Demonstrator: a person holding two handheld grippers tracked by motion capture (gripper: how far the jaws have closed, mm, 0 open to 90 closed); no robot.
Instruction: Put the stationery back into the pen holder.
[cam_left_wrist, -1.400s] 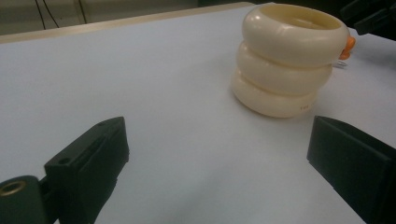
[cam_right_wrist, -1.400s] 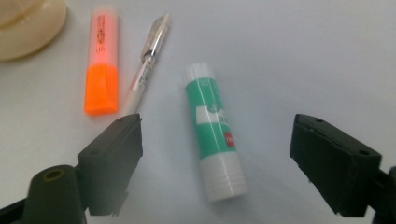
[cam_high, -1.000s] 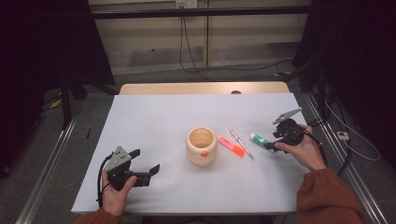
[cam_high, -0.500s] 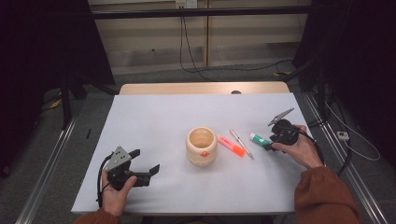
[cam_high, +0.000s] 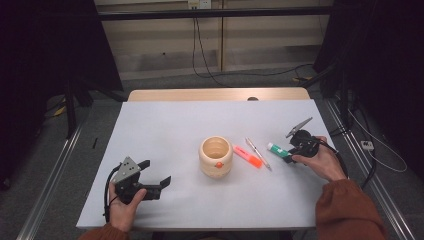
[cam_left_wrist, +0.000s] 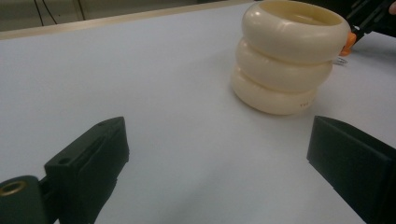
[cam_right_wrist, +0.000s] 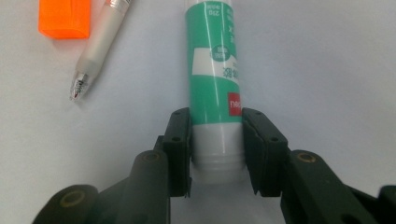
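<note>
Right gripper (cam_right_wrist: 215, 140): my jaws have just been closing and now they pinch the white cap end of the green and white glue stick (cam_right_wrist: 215, 70), which lies flat on the desk near its right edge.
Left gripper (cam_high: 150, 181): jaws wide apart, nothing between them, parked near the front left corner of the white desk (cam_high: 165, 125).
Next to the stick: clear ballpoint pen (cam_high: 258, 152), then orange highlighter (cam_high: 247, 155).
Middle of desk: cream ribbed ceramic pot (cam_high: 216, 156), upright.

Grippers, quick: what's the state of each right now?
Left gripper: open, jaws wide apart, nothing between them.
Right gripper: jaws have just been closing, now shut on the glue stick, pads against its white end.
</note>
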